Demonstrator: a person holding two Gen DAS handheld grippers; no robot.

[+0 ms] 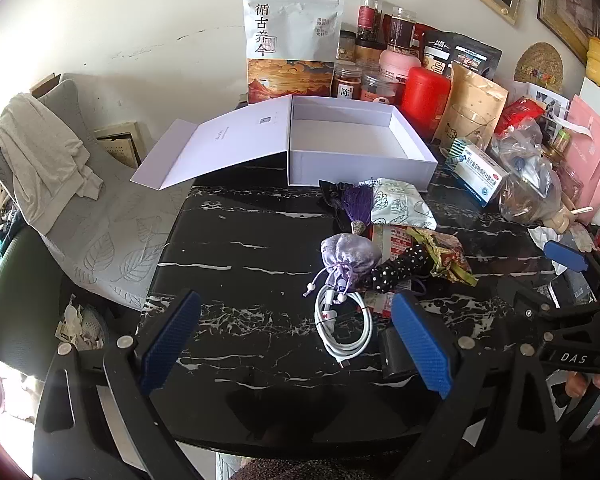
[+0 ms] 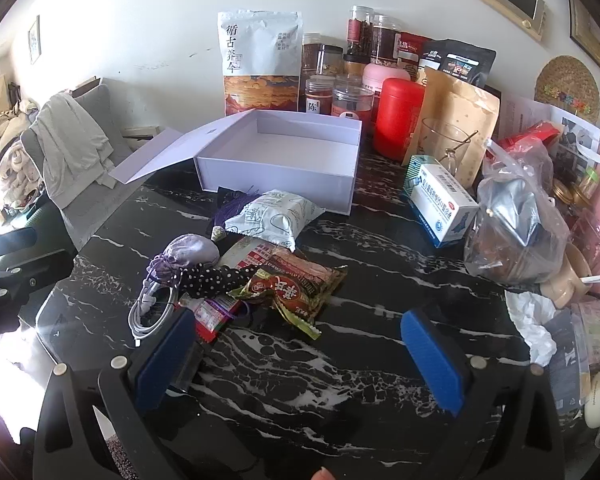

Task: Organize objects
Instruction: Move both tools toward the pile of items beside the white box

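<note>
Left gripper (image 1: pixel 296 344) hovering wide apart, empty — white cable (image 1: pixel 342 322) lying just ahead between fingers; right gripper (image 2: pixel 300 360) also gaping, empty — white box (image 1: pixel 360 148) waiting beyond.

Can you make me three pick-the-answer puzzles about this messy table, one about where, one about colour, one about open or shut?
1. Where does the coiled white charging cable lie?
A. in the box
B. on the black marble table
C. on the chair

2. What colour is the small satin drawstring pouch?
A. lilac
B. green
C. orange

3. How is the white cardboard gift box?
A. shut
B. open and full
C. open and empty

Answers: 1 B, the cable rests on the tabletop near the pouch. 2 A, its cloth shines pale purple. 3 C, the lid is folded back and only bare floor shows inside.
</note>
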